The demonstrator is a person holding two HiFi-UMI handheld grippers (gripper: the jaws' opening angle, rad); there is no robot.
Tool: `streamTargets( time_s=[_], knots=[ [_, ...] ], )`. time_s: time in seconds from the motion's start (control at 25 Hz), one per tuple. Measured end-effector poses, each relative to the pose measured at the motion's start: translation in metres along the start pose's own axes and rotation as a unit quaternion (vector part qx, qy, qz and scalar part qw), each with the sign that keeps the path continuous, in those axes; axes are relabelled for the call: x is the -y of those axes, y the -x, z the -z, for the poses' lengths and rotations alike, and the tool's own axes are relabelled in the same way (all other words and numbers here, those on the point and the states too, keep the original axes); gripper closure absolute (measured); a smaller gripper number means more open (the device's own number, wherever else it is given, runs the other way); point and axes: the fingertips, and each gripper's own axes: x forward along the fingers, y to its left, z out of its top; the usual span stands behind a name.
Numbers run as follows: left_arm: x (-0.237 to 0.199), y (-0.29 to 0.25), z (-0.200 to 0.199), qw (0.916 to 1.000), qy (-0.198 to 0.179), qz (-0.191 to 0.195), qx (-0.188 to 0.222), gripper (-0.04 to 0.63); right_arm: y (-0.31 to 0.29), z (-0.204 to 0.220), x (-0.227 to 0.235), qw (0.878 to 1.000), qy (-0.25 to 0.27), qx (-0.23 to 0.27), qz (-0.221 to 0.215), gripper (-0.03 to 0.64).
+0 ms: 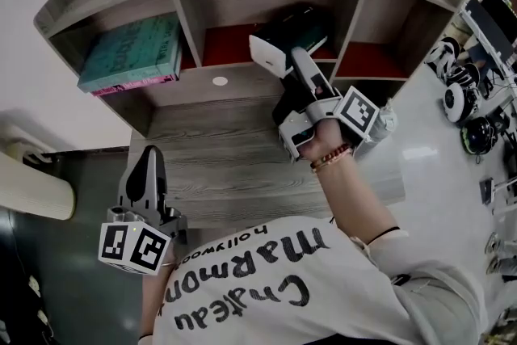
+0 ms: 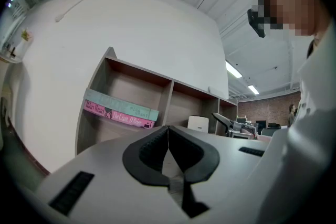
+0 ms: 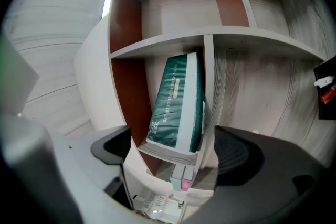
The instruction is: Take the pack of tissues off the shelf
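Note:
The dark green pack of tissues (image 1: 300,27) stands tilted in the middle compartment of the wooden shelf (image 1: 226,105), close to the right divider. My right gripper (image 1: 283,61) reaches up to it and is open. In the right gripper view the pack (image 3: 176,102) shows its near end in the gap ahead of the gripper (image 3: 176,150), and the black pads stand apart from its sides. My left gripper (image 1: 150,157) hangs low at the left, in front of the shelf, far from the pack. Its jaws (image 2: 168,136) are shut with nothing between them.
A teal and a pink book (image 1: 133,52) lie stacked in the left compartment, also in the left gripper view (image 2: 121,113). A small white disc (image 1: 220,81) lies on the shelf board. Black and white devices (image 1: 460,93) crowd the floor at the right.

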Motion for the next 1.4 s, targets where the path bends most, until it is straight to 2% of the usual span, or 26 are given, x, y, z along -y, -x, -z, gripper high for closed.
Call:
streamTargets(
  time_s=[0.24, 0.36, 0.68, 1.08, 1.4],
  knots=[
    [-0.003, -0.002, 0.001, 0.9999, -0.002, -0.012, -0.003, 0.577, -0.016, 0.002, 0.002, 1.000, -0.005, -0.005, 0.005, 0.144],
    [-0.005, -0.002, 0.000, 0.9998, -0.003, -0.017, -0.004, 0.577, -0.018, 0.001, 0.006, 1.000, -0.008, -0.001, 0.008, 0.203],
    [-0.006, -0.005, -0.003, 0.9998, -0.005, -0.018, -0.002, 0.577, -0.019, 0.001, 0.006, 1.000, -0.003, -0.016, -0.025, 0.267],
    [0.004, -0.010, -0.004, 1.0000, -0.001, 0.004, -0.005, 0.577, -0.010, 0.019, 0.004, 0.997, 0.022, -0.069, -0.024, 0.281],
    [0.012, 0.000, -0.004, 0.9998, 0.005, 0.017, 0.001, 0.577, 0.006, 0.034, 0.000, 0.995, 0.053, -0.081, -0.009, 0.282]
  ],
)
